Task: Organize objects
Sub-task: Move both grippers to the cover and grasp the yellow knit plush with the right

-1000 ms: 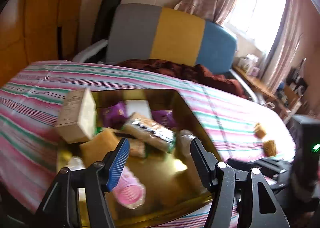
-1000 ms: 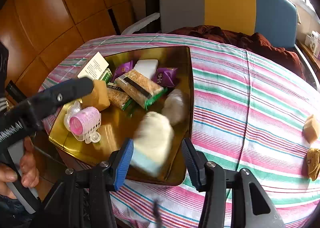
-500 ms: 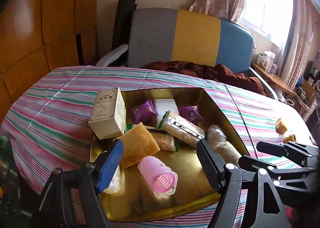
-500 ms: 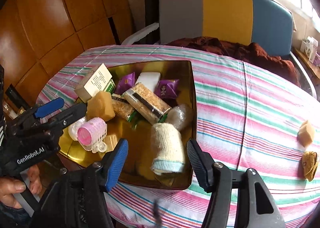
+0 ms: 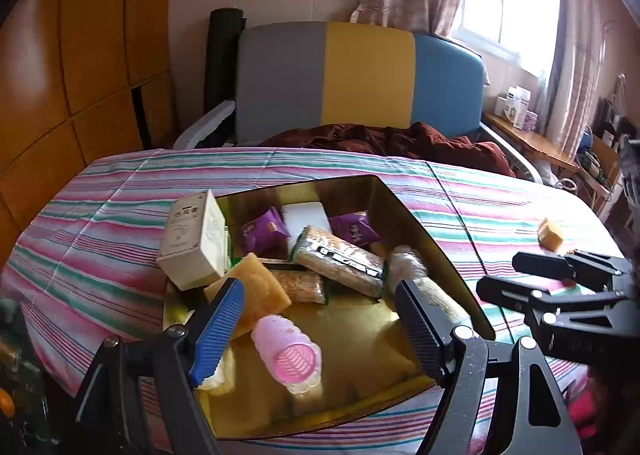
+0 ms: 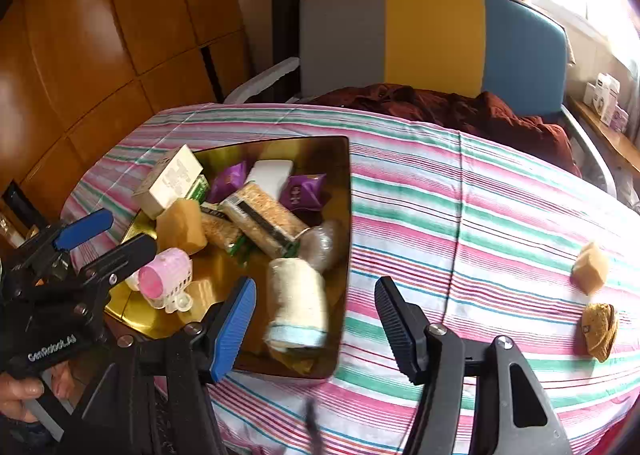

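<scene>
Gold tray (image 6: 340, 215) on striped cloth (image 6: 460, 215), holding roll (image 6: 296, 303) at near right, curler (image 5: 288, 355), box (image 5: 196, 239). Left gripper (image 5: 320, 325) opening, empty. Right gripper (image 6: 316, 321) parted, empty. Two sponges (image 6: 590, 269) far right.

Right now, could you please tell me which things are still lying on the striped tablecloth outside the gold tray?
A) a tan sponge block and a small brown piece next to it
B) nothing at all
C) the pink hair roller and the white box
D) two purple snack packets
A: the tan sponge block and the small brown piece lie on the tablecloth far to the right of the gold tray.
</scene>
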`<state>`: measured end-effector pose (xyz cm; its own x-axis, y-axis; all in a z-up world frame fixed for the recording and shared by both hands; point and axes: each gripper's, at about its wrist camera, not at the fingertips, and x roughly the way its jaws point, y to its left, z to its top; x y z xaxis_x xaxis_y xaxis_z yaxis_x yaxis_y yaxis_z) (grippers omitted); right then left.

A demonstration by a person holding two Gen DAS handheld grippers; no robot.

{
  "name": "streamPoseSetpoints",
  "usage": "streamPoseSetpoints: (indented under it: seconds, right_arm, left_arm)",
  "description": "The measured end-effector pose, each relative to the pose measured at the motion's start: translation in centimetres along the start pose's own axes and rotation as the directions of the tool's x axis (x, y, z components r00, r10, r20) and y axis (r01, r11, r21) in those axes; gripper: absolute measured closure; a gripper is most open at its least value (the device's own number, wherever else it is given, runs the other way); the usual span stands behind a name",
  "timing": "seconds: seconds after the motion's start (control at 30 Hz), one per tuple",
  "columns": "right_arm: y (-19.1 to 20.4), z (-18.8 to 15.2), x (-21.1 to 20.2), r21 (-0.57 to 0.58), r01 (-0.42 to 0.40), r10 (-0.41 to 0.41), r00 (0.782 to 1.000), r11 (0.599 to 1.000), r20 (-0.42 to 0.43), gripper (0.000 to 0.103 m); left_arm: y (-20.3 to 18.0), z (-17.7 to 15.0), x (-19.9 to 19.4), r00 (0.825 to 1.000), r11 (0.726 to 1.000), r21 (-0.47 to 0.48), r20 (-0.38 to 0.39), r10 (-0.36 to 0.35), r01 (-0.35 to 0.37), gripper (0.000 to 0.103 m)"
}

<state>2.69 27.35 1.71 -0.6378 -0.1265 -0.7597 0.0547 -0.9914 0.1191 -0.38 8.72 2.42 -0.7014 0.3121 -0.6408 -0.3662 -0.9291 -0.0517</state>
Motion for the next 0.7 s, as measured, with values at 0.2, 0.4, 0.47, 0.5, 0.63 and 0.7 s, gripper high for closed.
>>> streamPoseSetpoints:
  seconds: [0.2,0.4,0.47,0.5,0.63,0.7]
  right_arm:
    - [-1.6,0.0,-0.1,0.024,0.022,-0.022,1.0,0.999,-0.002,0.04]
    - [-3.3,0.0,-0.3,0.063,0.048,-0.048,0.999,0.997,-0.009,0.04]
    - [-4.2,0.0,-0.3,0.083,0.063,-0.062,0.998,0.995,-0.015,0.04]
    - [-4.8,0.0,-0.4,0.095,0.071,-0.069,0.997,0.993,-0.02,0.04]
    - [-7.2,0.0,-0.5,0.135,0.128,-0.123,0.991,0.983,-0.047,0.04]
    - [-9.0,-0.1,-0.9,0.168,0.151,-0.144,0.988,0.974,-0.056,0.04]
  left_arm:
    - [-1.4,0.2,0.1,1.0,0.999,0.043,-0.005,-0.015,0.015,0.024]
    - [-2.5,0.5,0.4,1.0,0.997,0.078,-0.006,-0.027,0.028,0.02]
    - [-3.1,0.8,0.5,0.999,0.995,0.096,-0.005,-0.032,0.033,0.02]
    - [-3.3,0.9,0.5,0.999,0.994,0.1,-0.004,-0.036,0.036,0.02]
    - [-4.7,1.4,0.7,0.998,0.989,0.136,0.001,-0.062,0.061,0.02]
    - [-5.6,1.6,0.9,0.997,0.985,0.154,-0.001,-0.078,0.077,0.02]
